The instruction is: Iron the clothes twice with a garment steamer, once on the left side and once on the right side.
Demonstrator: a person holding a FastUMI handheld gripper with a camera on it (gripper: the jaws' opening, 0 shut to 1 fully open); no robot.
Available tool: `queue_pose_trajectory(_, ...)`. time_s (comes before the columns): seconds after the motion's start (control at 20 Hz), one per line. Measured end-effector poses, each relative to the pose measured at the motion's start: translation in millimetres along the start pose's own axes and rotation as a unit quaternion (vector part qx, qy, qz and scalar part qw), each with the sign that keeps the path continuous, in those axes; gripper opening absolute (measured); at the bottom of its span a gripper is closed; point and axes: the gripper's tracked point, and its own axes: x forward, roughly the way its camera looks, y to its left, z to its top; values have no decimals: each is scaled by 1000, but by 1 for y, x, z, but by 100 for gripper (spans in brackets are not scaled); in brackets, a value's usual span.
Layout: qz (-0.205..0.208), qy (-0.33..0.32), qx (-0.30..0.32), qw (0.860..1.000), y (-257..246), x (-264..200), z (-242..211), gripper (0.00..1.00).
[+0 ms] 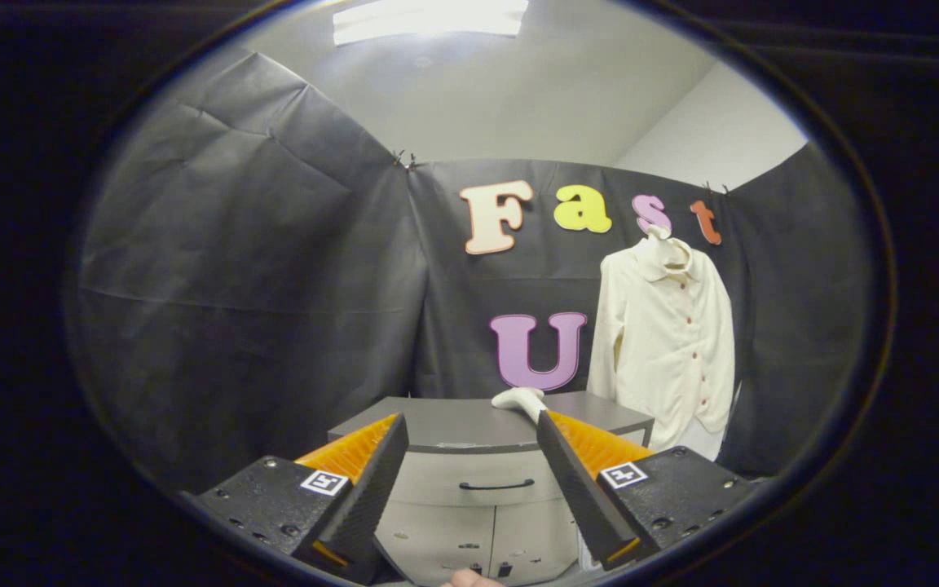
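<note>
Fingers of the gripper (469,477) are held wide apart, nothing between them, well short of the grey cabinet (469,424). White garment steamer (520,399) is seen lying at the cabinet top's far edge, smooth and rigid, likely light, best taken by its handle. Cream buttoned shirt (665,342), soft and limp, is hung beyond the right corner.

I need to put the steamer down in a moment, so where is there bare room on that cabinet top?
The cabinet top looks bare from its near left corner across the middle. The far right end is taken: the white steamer lies there, beside the hanging shirt. The open tool holds nothing, short of the cabinet.
</note>
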Motion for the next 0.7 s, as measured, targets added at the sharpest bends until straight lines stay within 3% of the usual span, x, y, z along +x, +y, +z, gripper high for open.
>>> queue_pose_trajectory(0.45, -3, 23, 0, 1000, -24, 42, -4, 97)
queue_pose_trajectory(0.7, -24, 10, -13, 1000, -51, 68, -4, 97)
